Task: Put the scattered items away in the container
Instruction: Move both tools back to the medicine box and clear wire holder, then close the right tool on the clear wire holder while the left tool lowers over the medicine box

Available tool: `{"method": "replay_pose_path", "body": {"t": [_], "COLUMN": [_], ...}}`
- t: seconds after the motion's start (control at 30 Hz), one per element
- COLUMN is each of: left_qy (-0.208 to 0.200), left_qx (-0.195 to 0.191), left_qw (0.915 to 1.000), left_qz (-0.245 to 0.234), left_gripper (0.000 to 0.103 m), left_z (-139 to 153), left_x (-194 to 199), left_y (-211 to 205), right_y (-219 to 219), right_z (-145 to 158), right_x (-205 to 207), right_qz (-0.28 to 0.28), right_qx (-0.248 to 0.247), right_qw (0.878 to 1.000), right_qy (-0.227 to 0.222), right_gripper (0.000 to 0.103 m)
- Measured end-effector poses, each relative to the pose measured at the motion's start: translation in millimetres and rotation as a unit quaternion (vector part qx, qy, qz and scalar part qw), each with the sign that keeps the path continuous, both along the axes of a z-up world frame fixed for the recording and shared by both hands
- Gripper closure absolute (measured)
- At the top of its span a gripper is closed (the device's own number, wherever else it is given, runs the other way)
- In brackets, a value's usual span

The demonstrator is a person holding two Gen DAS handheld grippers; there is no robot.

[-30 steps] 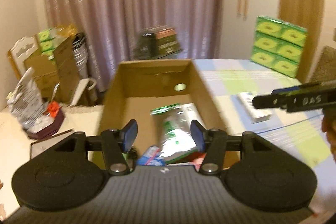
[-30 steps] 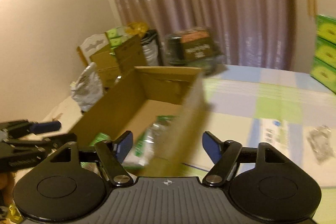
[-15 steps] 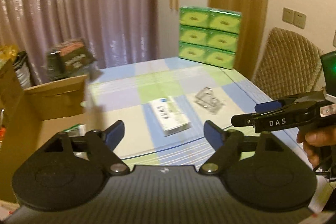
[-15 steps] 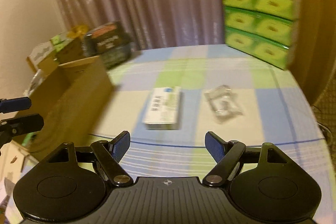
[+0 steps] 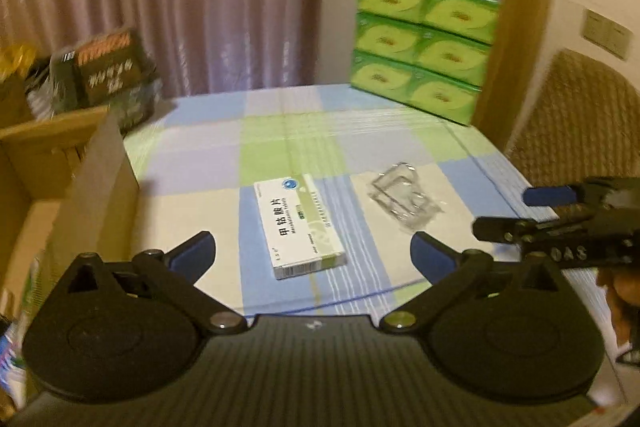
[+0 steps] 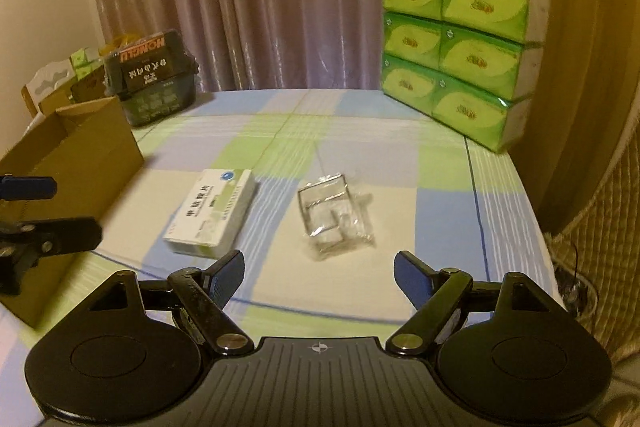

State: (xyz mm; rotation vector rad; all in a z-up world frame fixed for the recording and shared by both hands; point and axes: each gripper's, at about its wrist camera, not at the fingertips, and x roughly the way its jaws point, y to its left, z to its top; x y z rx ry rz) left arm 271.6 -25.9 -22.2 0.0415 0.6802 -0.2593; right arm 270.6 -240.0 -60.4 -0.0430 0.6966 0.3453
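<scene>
Items on table: one medicine box (image 5: pixel 299 225), one clear packet (image 5: pixel 404 195)

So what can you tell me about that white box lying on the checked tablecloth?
The white medicine box is a flat rectangular carton, cardboard by the look, with dark Chinese lettering, a blue round logo, a pale green band and a barcode on one end. It lies flat and closed on the tablecloth, between the cardboard box and a clear plastic packet, touching neither.
</scene>
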Motion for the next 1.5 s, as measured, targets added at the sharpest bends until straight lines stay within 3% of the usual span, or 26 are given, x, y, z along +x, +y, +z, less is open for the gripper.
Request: {"method": "replay_pose_path", "body": {"t": [0.07,0.27,0.53,0.87,1.2,1.3,1.4,1.43,1.5], "left_qy": [0.003,0.005,0.034,0.032,0.044,0.056,0.064,0.067,0.068], "left_qx": [-0.002,0.049,0.05,0.058,0.074,0.073,0.071,0.071,0.074], "left_qw": [0.9999,0.9986,0.9975,0.997,0.9958,0.9953,0.9948,0.9946,0.9941], "left_qz": [0.014,0.017,0.036,0.039,0.03,0.032,0.034,0.035,0.042], "left_gripper": [0.001,0.001,0.001,0.001,0.002,0.009,0.023,0.034,0.035], "left_z": [-9,-36,-68,-79,-89,-92,-94,-94,-93], "left_x": [13,42,79,101,112,114,114,114,112], "left_y": [-1,-18,-23,-22,-35,-36,-35,-34,-32], "right_y": [2,9,20,30,39,39,39,39,39], "right_z": [-6,-28,-49,-66,-83,-85,-86,-86,-85], "right_x": [9,36,58,78,94,94,93,94,94], "right_qz": [0.006,0.017,0.043,0.054,0.06,0.061,0.063,0.063,0.062], "right_qx": [-0.005,-0.016,-0.022,-0.045,-0.071,-0.074,-0.078,-0.08,-0.085], "right_qw": [1.0,1.0,0.999,0.997,0.996,0.995,0.995,0.995,0.994], "right_qy": [-0.004,-0.008,-0.011,-0.015,0.01,0.01,0.005,0.005,0.004], "right_gripper": [0.023,0.023,0.024,0.024,0.024,0.026,0.035,0.039,0.05]}}
